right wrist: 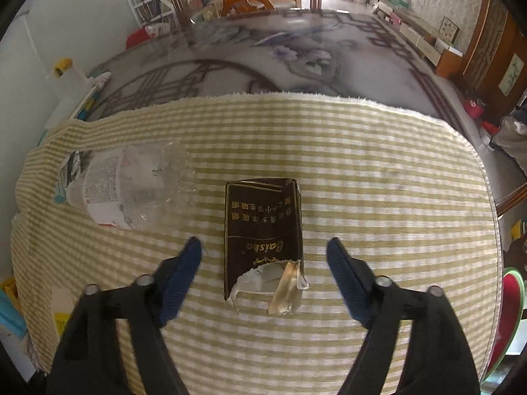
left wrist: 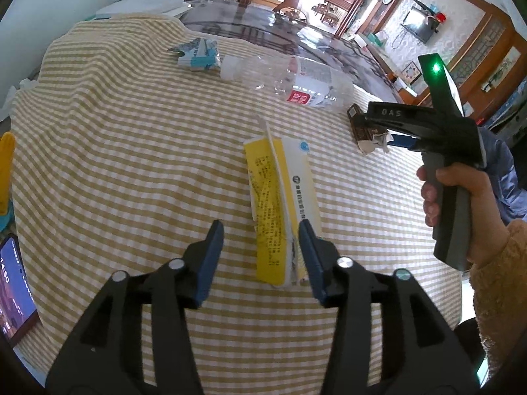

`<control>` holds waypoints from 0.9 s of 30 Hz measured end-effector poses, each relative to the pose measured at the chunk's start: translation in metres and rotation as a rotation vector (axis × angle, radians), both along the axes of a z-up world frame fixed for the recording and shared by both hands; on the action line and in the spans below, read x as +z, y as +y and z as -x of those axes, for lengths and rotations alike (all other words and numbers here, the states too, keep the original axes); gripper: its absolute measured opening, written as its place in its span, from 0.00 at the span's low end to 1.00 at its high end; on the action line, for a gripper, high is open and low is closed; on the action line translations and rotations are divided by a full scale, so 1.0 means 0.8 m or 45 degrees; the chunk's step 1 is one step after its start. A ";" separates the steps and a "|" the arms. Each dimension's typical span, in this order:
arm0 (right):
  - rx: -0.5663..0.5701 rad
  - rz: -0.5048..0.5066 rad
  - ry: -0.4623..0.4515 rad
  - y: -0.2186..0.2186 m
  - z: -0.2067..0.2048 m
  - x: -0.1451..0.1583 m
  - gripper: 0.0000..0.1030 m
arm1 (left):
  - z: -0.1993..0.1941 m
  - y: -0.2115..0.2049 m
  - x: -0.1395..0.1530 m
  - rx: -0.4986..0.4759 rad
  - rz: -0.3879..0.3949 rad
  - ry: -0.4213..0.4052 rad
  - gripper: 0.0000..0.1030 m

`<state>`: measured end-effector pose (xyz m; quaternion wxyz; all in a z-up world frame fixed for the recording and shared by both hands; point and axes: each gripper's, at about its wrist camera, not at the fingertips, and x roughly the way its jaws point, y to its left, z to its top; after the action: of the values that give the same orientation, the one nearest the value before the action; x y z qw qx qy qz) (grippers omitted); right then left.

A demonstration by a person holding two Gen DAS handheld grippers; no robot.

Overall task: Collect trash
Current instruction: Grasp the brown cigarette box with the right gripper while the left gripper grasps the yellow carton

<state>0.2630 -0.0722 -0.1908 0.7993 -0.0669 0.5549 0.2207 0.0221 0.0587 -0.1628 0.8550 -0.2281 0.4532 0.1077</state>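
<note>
A flattened yellow and white carton (left wrist: pixel 280 207) lies on the striped cloth (left wrist: pixel 131 164). My left gripper (left wrist: pixel 262 230) is open, its near end between the blue pads. A torn brown cigarette pack (right wrist: pixel 262 240) lies between the open jaws of my right gripper (right wrist: pixel 263 247); it also shows in the left wrist view (left wrist: pixel 360 128), by the right gripper (left wrist: pixel 378 121). A crushed clear plastic bottle (left wrist: pixel 296 82) (right wrist: pixel 131 187) lies further back. A crumpled blue and white wrapper (left wrist: pixel 197 54) lies beyond it.
A phone (left wrist: pixel 14 289) lies at the cloth's left edge. A yellow object (left wrist: pixel 6 171) is at far left. The bare printed tabletop (right wrist: pixel 296 56) extends beyond the cloth. A red and green bowl (right wrist: pixel 507 312) stands off the right edge. Books and boxes (left wrist: pixel 145 3) sit at the back left.
</note>
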 end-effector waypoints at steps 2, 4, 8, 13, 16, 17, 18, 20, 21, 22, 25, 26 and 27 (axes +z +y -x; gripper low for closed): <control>0.023 -0.002 0.010 -0.002 0.003 0.001 0.45 | 0.001 -0.001 0.000 0.006 0.000 -0.005 0.49; 0.045 0.000 -0.007 -0.004 0.014 0.004 0.45 | 0.002 -0.002 0.002 0.008 -0.002 -0.015 0.53; 0.095 -0.043 -0.015 -0.023 0.043 0.014 0.44 | 0.003 -0.008 0.006 0.000 -0.011 -0.043 0.64; 0.131 -0.077 -0.014 -0.054 0.088 0.019 0.44 | 0.002 -0.017 0.010 -0.028 -0.018 -0.064 0.69; 0.137 -0.092 -0.005 -0.075 0.115 0.019 0.44 | 0.002 -0.020 0.012 -0.034 -0.021 -0.083 0.71; 0.135 -0.092 -0.012 -0.082 0.124 0.020 0.44 | 0.003 -0.021 0.013 -0.029 -0.027 -0.091 0.74; 0.134 -0.091 -0.023 -0.088 0.131 0.022 0.44 | 0.003 -0.022 0.014 -0.022 -0.038 -0.100 0.78; 0.130 -0.085 -0.054 -0.099 0.147 0.027 0.44 | 0.005 -0.022 0.018 0.004 -0.082 -0.127 0.81; 0.126 -0.086 -0.062 -0.103 0.152 0.029 0.44 | 0.006 -0.023 0.020 0.019 -0.115 -0.137 0.82; 0.119 -0.091 -0.072 -0.109 0.158 0.031 0.44 | 0.006 -0.025 0.022 0.024 -0.130 -0.139 0.84; 0.097 -0.106 -0.081 -0.121 0.169 0.034 0.44 | 0.004 -0.026 0.023 0.011 -0.143 -0.129 0.85; 0.086 -0.109 -0.081 -0.125 0.173 0.035 0.44 | 0.003 -0.025 0.022 0.011 -0.143 -0.124 0.85; 0.079 -0.111 -0.080 -0.128 0.175 0.035 0.44 | 0.003 -0.025 0.021 0.009 -0.134 -0.120 0.85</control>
<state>0.1229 -0.1746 -0.1626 0.8112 -0.0560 0.5171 0.2672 0.0195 0.0389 -0.1460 0.8859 -0.1894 0.4052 0.1234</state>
